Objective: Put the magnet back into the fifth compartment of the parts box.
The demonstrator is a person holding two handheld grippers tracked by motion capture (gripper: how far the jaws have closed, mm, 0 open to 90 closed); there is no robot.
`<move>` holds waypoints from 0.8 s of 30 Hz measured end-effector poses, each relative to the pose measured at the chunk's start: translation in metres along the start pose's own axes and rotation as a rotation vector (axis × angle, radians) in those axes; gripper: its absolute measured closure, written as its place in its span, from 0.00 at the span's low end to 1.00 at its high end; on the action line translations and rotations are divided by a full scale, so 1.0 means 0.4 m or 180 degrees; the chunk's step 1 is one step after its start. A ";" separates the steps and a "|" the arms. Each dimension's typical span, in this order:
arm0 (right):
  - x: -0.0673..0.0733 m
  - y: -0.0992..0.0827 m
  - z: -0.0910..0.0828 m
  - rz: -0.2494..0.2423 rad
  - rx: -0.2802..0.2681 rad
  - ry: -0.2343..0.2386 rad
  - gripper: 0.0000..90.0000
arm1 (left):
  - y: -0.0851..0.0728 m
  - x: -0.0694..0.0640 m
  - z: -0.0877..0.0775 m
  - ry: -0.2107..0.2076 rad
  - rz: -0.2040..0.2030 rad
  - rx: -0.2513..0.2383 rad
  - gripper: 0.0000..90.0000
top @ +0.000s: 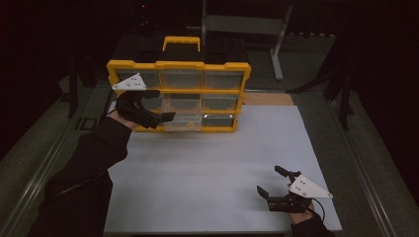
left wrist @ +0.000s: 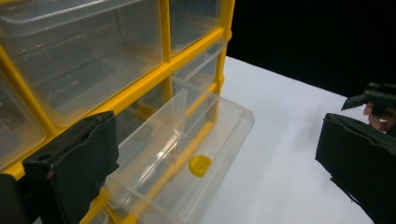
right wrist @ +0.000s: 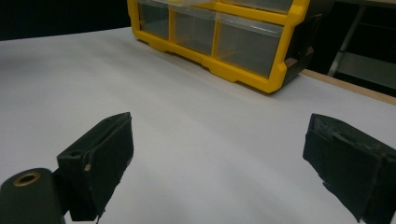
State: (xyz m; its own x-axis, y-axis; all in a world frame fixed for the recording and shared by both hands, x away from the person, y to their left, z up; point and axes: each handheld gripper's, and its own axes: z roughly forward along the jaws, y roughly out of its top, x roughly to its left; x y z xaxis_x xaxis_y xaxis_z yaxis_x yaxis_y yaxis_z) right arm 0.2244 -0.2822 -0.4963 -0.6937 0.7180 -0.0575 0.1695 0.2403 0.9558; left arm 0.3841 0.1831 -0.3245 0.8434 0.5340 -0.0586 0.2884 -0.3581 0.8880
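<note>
A yellow organizer (top: 179, 94) is stood at the counter's (top: 212, 168) far edge, its bottom middle drawer (left wrist: 187, 163) pulled out. The left claw (top: 165, 105) is held apart beside it. The right claw (top: 271, 180) is held apart near the right corner.

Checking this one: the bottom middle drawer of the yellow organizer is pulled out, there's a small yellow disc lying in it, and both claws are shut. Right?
Not quite: both claws are open. The left claw has its jaws spread wide beside the pulled-out drawer, as the left claw's own view shows, and the right claw is equally spread over the white table. The yellow disc does lie in the drawer of the yellow organizer.
</note>
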 end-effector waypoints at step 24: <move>0.001 -0.001 0.004 -0.0016 -0.0012 -0.0016 0.10 | -0.160 -0.029 -0.054 -0.0157 -0.0038 -0.0237 0.00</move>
State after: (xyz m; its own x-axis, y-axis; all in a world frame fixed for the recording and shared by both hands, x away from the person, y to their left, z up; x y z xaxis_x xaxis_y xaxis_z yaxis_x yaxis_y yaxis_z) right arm 0.2253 -0.2810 -0.4971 -0.6909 0.7201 -0.0637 0.1634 0.2413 0.9566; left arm 0.3462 0.2163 -0.3708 0.8619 0.4989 -0.0902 0.2657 -0.2930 0.9185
